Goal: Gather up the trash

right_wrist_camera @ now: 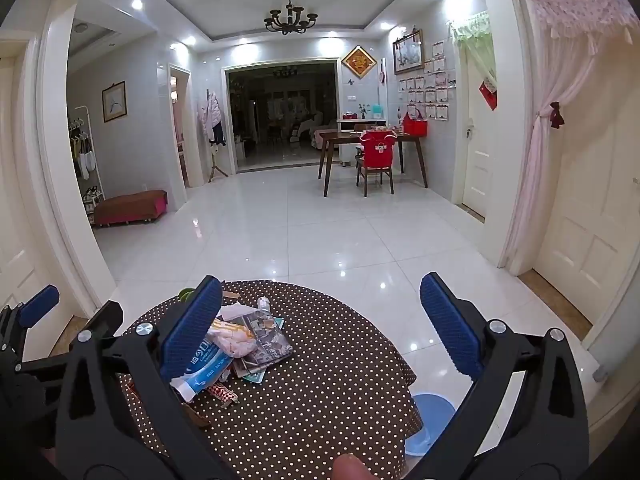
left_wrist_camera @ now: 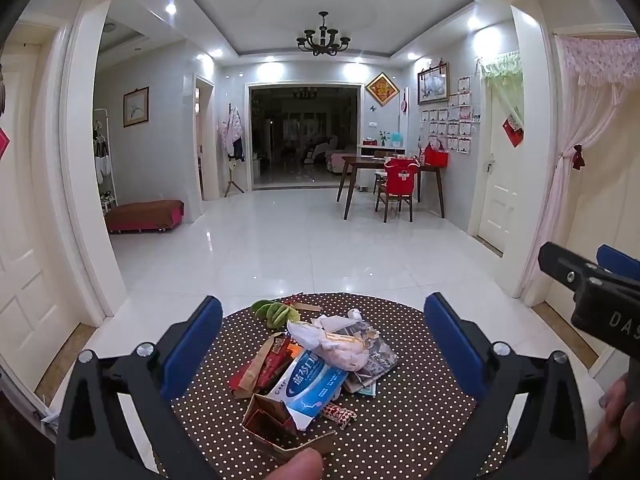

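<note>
A pile of trash lies on a round table with a brown polka-dot cloth (left_wrist_camera: pixel 404 412): a blue and white packet (left_wrist_camera: pixel 312 380), a crumpled whitish bag (left_wrist_camera: pixel 340 344), red and brown wrappers (left_wrist_camera: pixel 264 368), a brown cardboard piece (left_wrist_camera: pixel 276 424), printed paper (left_wrist_camera: pixel 380 356) and green peel (left_wrist_camera: pixel 276 312) at the far edge. My left gripper (left_wrist_camera: pixel 324 340) is open, its blue fingers either side of the pile and above it. My right gripper (right_wrist_camera: pixel 320 328) is open over the table (right_wrist_camera: pixel 328 392), to the right of the pile; the blue packet (right_wrist_camera: pixel 208 364) shows by its left finger.
A light blue bin or basin (right_wrist_camera: pixel 432 416) stands on the floor by the table's right edge. White tiled floor (left_wrist_camera: pixel 304 240) stretches beyond. A dining table with a red-covered chair (left_wrist_camera: pixel 400 184) stands far right, a low red bench (left_wrist_camera: pixel 144 216) far left.
</note>
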A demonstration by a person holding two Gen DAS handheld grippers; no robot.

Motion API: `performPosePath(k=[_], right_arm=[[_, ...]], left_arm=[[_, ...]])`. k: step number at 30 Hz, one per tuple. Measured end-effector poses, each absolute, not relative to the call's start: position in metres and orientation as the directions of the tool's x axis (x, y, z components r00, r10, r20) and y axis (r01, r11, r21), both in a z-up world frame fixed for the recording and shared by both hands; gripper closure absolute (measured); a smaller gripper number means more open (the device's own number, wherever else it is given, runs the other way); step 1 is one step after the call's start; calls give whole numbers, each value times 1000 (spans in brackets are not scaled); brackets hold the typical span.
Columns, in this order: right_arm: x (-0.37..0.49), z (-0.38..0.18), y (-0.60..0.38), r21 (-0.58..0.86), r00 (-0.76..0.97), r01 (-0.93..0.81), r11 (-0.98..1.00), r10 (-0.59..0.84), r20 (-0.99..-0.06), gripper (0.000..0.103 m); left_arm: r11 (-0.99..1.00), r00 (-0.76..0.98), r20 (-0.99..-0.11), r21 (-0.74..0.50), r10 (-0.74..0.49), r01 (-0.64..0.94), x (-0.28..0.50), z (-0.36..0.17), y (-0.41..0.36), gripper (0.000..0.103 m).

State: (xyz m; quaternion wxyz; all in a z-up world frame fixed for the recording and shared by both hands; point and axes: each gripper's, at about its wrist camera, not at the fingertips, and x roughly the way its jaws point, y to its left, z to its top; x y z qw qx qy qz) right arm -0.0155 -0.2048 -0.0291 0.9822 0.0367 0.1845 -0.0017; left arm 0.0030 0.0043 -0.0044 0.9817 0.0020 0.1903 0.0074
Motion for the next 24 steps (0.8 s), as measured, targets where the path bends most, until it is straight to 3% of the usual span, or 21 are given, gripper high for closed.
performPosePath(k=[24], right_arm=[[-13,-34,-199,58,925,8,998,15,-381,6]], left_arm=[[1000,915,-404,-6,7,-10,7,-17,9,4]])
